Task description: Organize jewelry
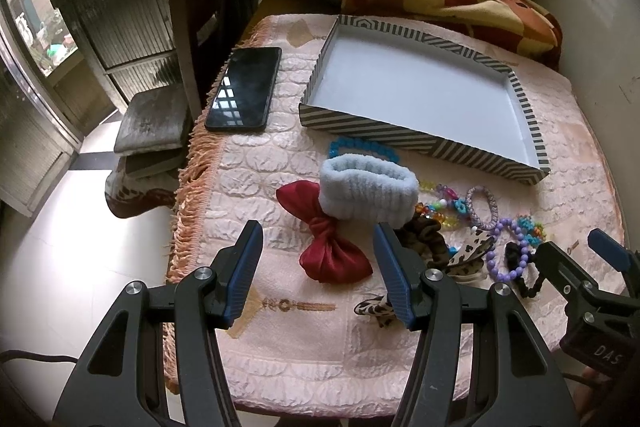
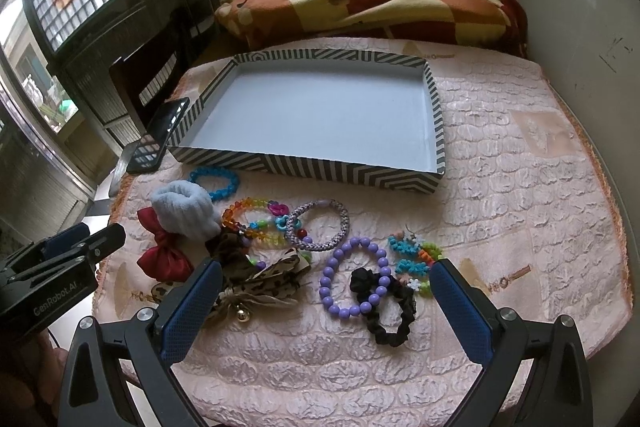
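Note:
A striped tray [image 2: 304, 169] with a white floor stands bare at the back of the pink-covered table [image 2: 520, 195]. In front of it lies a heap of accessories: a red bow [image 1: 332, 247], a pale blue fluffy band [image 1: 368, 191], a blue bead bracelet [image 2: 216, 181], a purple bead bracelet [image 2: 354, 277], a black scrunchie [image 2: 386, 311] and a leopard bow [image 2: 264, 281]. My left gripper [image 1: 318, 259] hovers open over the red bow. My right gripper [image 2: 326, 291] hovers open above the purple bracelet and black scrunchie. Neither holds anything.
A black phone [image 1: 244, 89] lies left of the tray near the fringed table edge. A patterned blanket [image 2: 372, 11] is bunched behind the tray. A wall [image 2: 580, 27] stands on the right, and a chair [image 1: 192, 39] on the left.

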The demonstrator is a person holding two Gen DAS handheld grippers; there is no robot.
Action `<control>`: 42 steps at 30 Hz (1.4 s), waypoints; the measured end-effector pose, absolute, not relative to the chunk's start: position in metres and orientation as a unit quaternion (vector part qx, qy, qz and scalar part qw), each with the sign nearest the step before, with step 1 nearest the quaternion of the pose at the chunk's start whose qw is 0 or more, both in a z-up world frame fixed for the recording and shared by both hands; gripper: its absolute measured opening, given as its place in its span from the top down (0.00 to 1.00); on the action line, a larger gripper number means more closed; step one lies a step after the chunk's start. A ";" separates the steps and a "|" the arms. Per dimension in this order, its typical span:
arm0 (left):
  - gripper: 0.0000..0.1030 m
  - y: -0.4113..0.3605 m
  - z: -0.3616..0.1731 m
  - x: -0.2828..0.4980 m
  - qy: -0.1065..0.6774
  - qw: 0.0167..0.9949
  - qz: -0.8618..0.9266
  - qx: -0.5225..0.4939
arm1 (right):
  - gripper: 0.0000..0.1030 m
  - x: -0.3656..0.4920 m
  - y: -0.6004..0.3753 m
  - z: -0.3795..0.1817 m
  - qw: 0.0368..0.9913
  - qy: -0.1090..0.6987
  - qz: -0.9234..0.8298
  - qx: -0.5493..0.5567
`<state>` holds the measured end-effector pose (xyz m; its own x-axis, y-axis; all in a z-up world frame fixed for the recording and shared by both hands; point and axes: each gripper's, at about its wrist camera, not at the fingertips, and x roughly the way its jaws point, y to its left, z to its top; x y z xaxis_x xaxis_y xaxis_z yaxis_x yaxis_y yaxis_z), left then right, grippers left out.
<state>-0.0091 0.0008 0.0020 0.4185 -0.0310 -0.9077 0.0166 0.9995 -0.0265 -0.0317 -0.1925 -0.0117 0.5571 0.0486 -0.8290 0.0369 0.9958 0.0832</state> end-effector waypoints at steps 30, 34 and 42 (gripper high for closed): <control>0.44 0.004 -0.003 -0.014 0.520 0.853 -0.023 -0.026 | 0.00 -0.031 -0.192 -0.016 0.878 0.475 0.017 0.048; 0.44 0.014 -0.003 -0.008 0.522 0.850 -0.039 -0.055 | 0.00 -0.029 -0.196 -0.018 0.880 0.472 0.023 0.054; 0.44 0.027 -0.005 0.002 0.532 0.844 -0.035 -0.059 | 0.00 -0.024 -0.198 -0.019 0.875 0.482 0.029 0.045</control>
